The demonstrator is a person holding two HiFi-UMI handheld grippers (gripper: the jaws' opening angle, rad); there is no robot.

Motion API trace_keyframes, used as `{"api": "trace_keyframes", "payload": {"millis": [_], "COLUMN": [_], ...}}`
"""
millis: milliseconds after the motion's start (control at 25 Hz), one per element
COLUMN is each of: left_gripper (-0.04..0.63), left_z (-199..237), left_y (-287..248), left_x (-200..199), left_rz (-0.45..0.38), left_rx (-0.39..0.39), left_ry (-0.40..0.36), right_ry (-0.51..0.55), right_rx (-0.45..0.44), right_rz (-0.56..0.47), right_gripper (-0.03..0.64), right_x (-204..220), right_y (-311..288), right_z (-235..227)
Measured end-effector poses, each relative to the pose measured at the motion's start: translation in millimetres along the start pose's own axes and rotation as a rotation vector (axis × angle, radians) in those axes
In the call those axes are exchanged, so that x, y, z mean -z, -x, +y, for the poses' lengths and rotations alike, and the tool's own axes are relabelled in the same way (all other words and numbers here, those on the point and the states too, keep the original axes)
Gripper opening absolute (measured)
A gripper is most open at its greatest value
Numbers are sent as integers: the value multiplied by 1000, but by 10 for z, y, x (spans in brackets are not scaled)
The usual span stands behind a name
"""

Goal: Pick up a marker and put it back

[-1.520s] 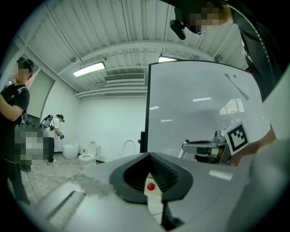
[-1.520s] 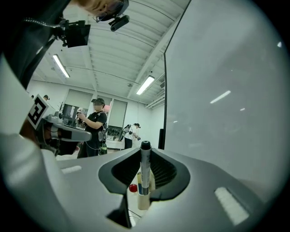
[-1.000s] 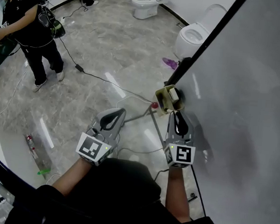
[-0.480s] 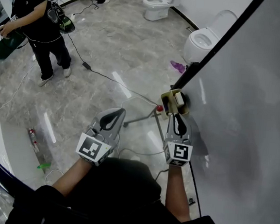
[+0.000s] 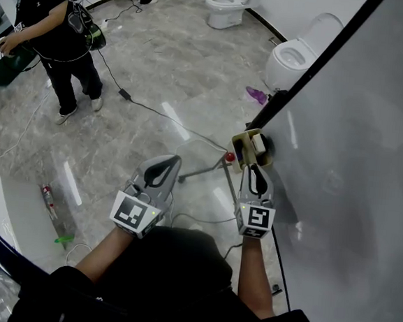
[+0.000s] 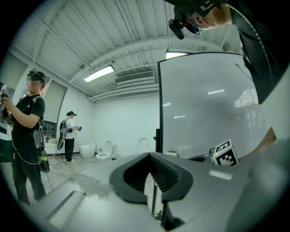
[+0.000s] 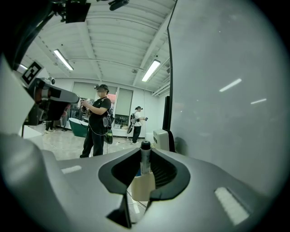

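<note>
A marker (image 7: 145, 157) with a black cap stands upright between the jaws of my right gripper (image 7: 144, 164), which is shut on it. Its lower end dips into a cream holder cup (image 7: 143, 188) fixed at the whiteboard's (image 7: 226, 90) edge. In the head view the right gripper (image 5: 255, 173) points at that holder (image 5: 245, 148) just below it, and the marker itself is hidden there. My left gripper (image 5: 160, 167) hangs over the floor to the left, shut with nothing in it; its closed jaws (image 6: 149, 156) point past the board.
The whiteboard (image 5: 372, 137) fills the right side, on a metal stand (image 5: 204, 170) with a red knob (image 5: 229, 156). A cable (image 5: 156, 114) crosses the marble floor. Toilets (image 5: 294, 60) stand behind. A person (image 5: 51, 31) stands at far left.
The head view shifted a little, and my right gripper edged slightly up toward the holder with the marker. The left gripper has kept its place.
</note>
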State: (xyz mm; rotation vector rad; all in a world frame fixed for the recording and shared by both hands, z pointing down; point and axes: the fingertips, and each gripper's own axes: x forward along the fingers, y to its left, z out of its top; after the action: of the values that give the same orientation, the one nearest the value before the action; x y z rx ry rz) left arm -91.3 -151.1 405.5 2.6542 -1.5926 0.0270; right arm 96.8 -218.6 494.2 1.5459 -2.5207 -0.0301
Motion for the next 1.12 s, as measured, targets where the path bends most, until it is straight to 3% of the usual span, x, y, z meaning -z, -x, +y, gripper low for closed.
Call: {"api": "trace_keyframes", "payload": {"millis": [360,720,1120], "left_gripper": [3,3,3], "left_z": [35,26,-42], "left_y": [-26,-33,6], "left_x": [6,-4,-36], "left_rz": [-1,-2,-8], "left_rx": [10,50,107], "left_ry": [0,4,-1], "right_ry": [-15,-72,-31], "right_rx": [10,1,29], "right_rz": [-3,19,17], "right_gripper": [80,126,127], "right_x": [15,-88,-146], "right_y": [-29,21,206], "right_z": [-1,128,218]}}
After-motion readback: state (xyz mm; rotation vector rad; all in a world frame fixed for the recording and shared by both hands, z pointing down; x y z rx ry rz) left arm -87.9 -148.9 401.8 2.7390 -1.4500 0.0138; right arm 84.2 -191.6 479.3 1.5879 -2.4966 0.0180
